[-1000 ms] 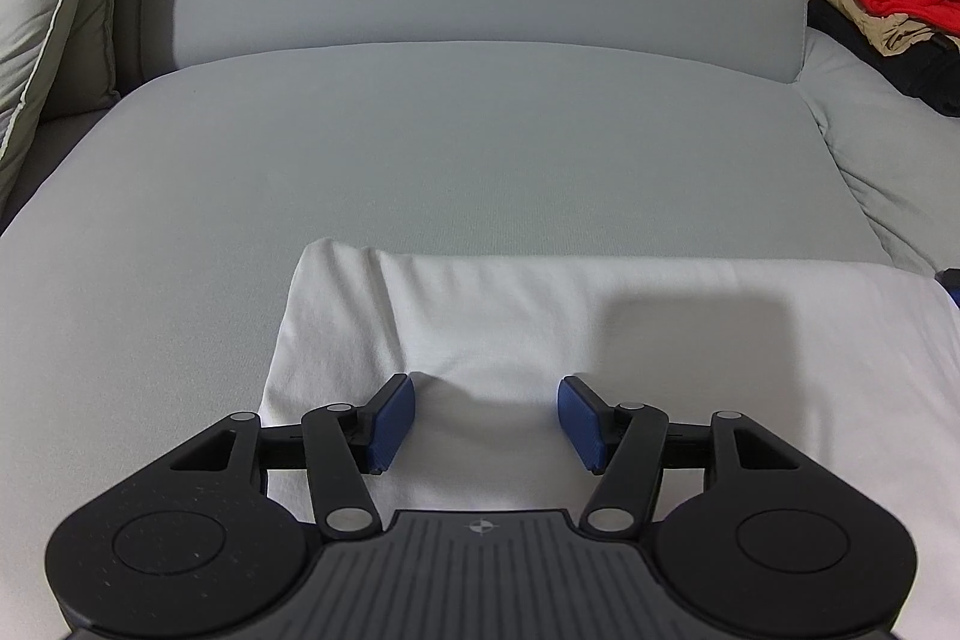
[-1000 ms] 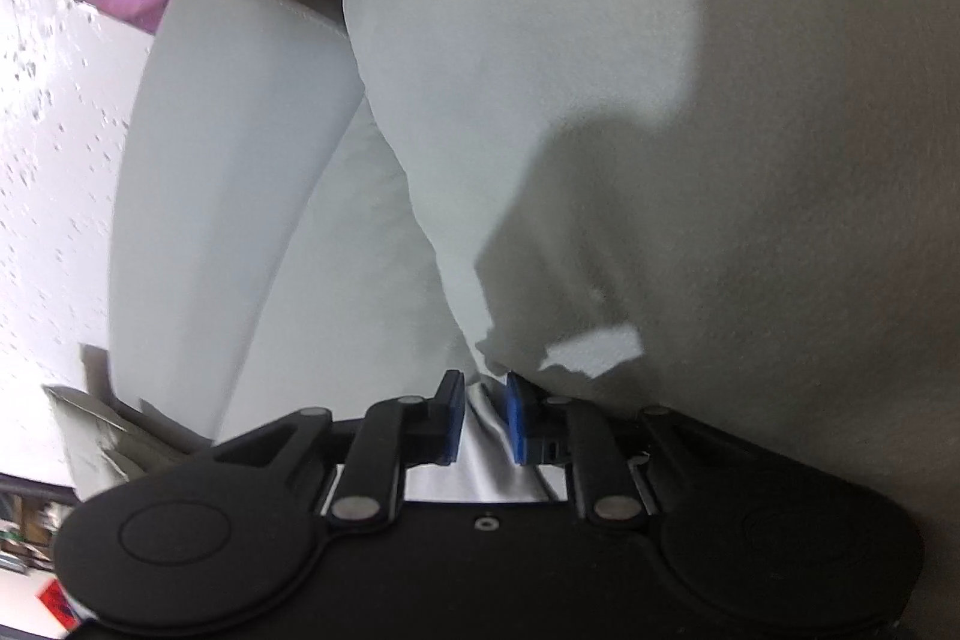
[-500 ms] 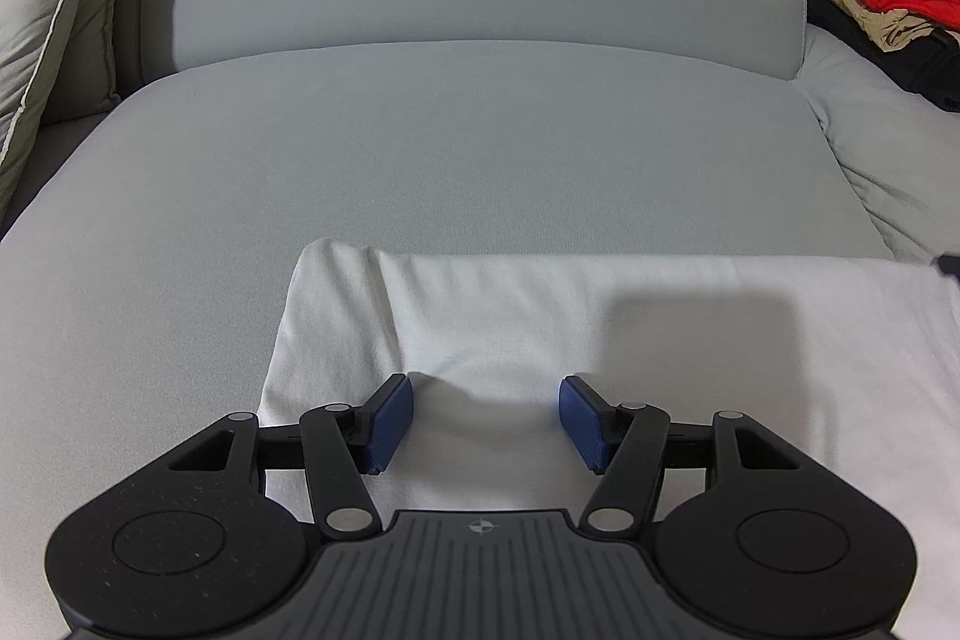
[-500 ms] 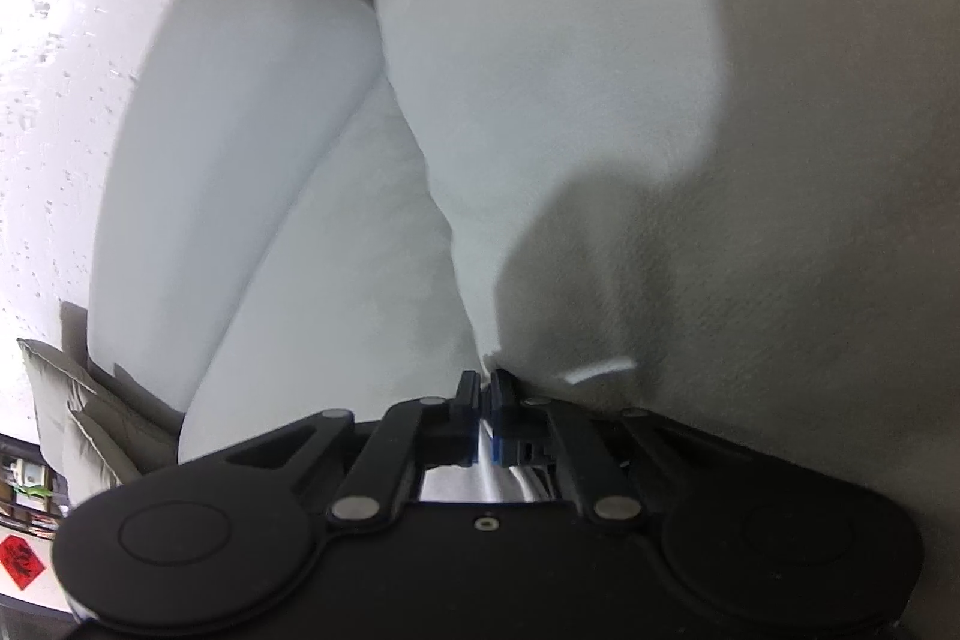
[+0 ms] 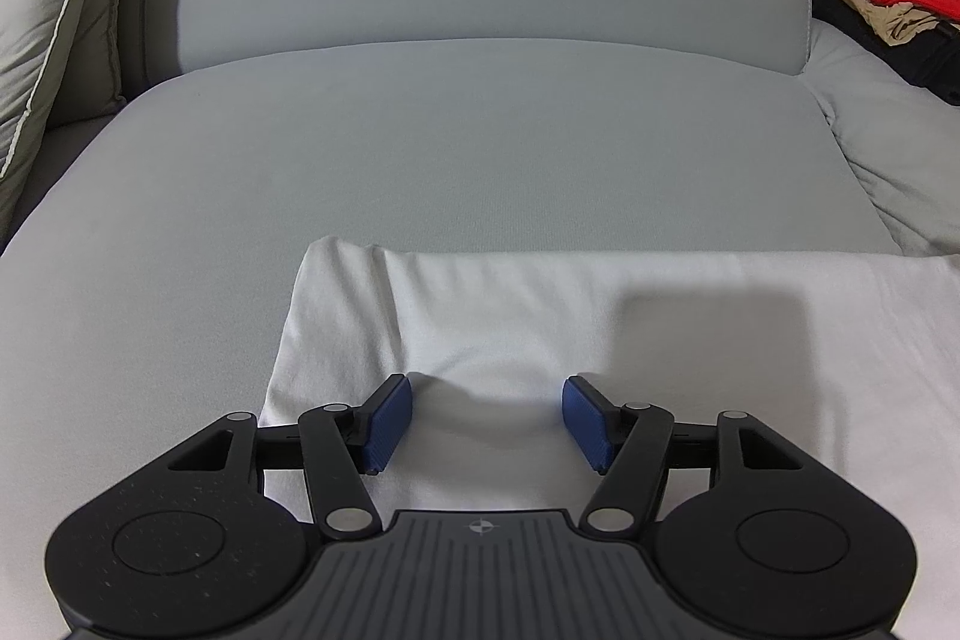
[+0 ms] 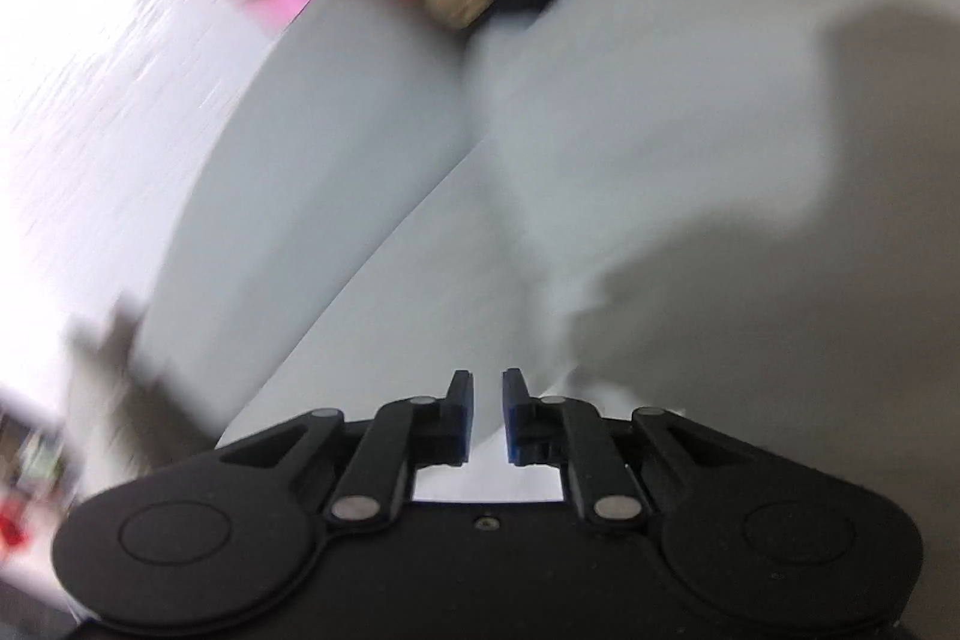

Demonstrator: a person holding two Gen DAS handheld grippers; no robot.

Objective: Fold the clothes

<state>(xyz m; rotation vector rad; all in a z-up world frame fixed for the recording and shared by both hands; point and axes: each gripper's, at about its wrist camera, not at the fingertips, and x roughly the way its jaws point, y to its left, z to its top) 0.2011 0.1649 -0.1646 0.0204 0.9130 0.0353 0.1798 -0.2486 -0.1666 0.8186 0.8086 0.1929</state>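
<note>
Cloth (image 5: 540,340) lies flat on the sofa seat (image 5: 450,130). Our left gripper (image 5: 486,421) rests on its near edge, fingers wide, holding nothing. Our right gripper (image 6: 487,415) is narrowly parted, apparently empty. We risk dragging and bunching it, since neither grips.

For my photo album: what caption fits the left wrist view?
Open left gripper poised over a white garment spread on a grey sofa.

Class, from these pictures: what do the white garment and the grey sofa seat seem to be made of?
White garment: likely soft cotton knit, matte; it drapes in gentle creases.
Grey sofa seat: apparently woven upholstery fabric over padding, matte; fine grain, rounded edges.
</note>
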